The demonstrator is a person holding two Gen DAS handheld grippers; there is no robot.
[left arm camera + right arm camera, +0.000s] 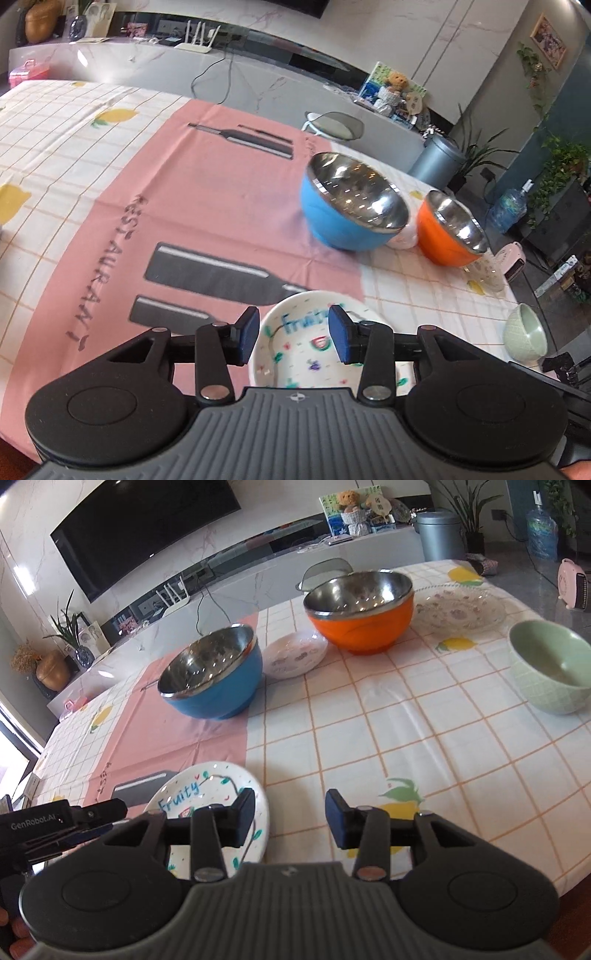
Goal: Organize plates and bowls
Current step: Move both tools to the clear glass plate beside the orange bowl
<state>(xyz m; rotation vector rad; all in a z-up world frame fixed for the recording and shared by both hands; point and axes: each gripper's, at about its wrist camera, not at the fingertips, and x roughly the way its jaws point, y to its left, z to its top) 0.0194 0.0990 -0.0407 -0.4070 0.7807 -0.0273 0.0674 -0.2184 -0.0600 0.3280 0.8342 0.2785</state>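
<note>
A white "Fruity" plate (295, 350) lies on the table right under my open left gripper (293, 338); it also shows at the lower left of the right wrist view (207, 786). A blue steel-lined bowl (343, 218) (218, 686) and an orange one (443, 236) (365, 624) stand further off, with a small white floral plate (295, 657) between them. A clear glass plate (461, 609) and a green bowl (524, 336) (550, 672) are on the right. My right gripper (290, 818) is open and empty above the cloth.
The table has a checked lemon cloth (369, 738) with a pink placemat (184, 206). The table's right edge runs by the green bowl. A chair (336, 125) stands behind the table. My left gripper's body shows at the lower left of the right wrist view (55, 830).
</note>
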